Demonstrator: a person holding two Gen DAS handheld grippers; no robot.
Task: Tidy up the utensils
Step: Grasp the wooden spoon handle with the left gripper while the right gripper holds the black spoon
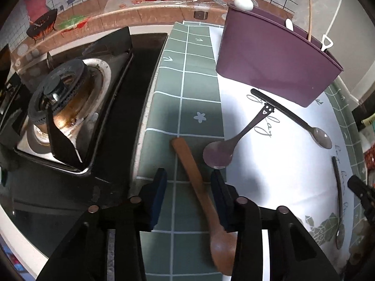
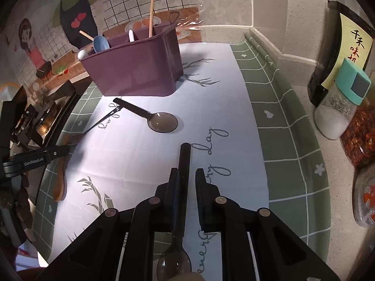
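Observation:
A purple utensil holder (image 1: 274, 56) (image 2: 138, 68) stands at the back of the mat and holds several utensils. My left gripper (image 1: 188, 182) is open, its jaws on either side of a wooden spoon (image 1: 201, 185) that lies on the mat. A metal spoon with a face on its handle (image 1: 234, 145) and a dark plastic spoon (image 1: 297, 119) (image 2: 152, 117) lie ahead. My right gripper (image 2: 187, 175) is open around the handle of another dark spoon (image 2: 182, 199); the left finger looks close to it, the right finger is apart.
A gas stove (image 1: 65, 107) stands left of the mat. A green and white mat (image 2: 276, 140) covers the counter. A salt shaker (image 2: 339, 105), a dark packet (image 2: 337, 46) and jars of chilli (image 2: 361, 135) stand at the right. A wall runs behind the holder.

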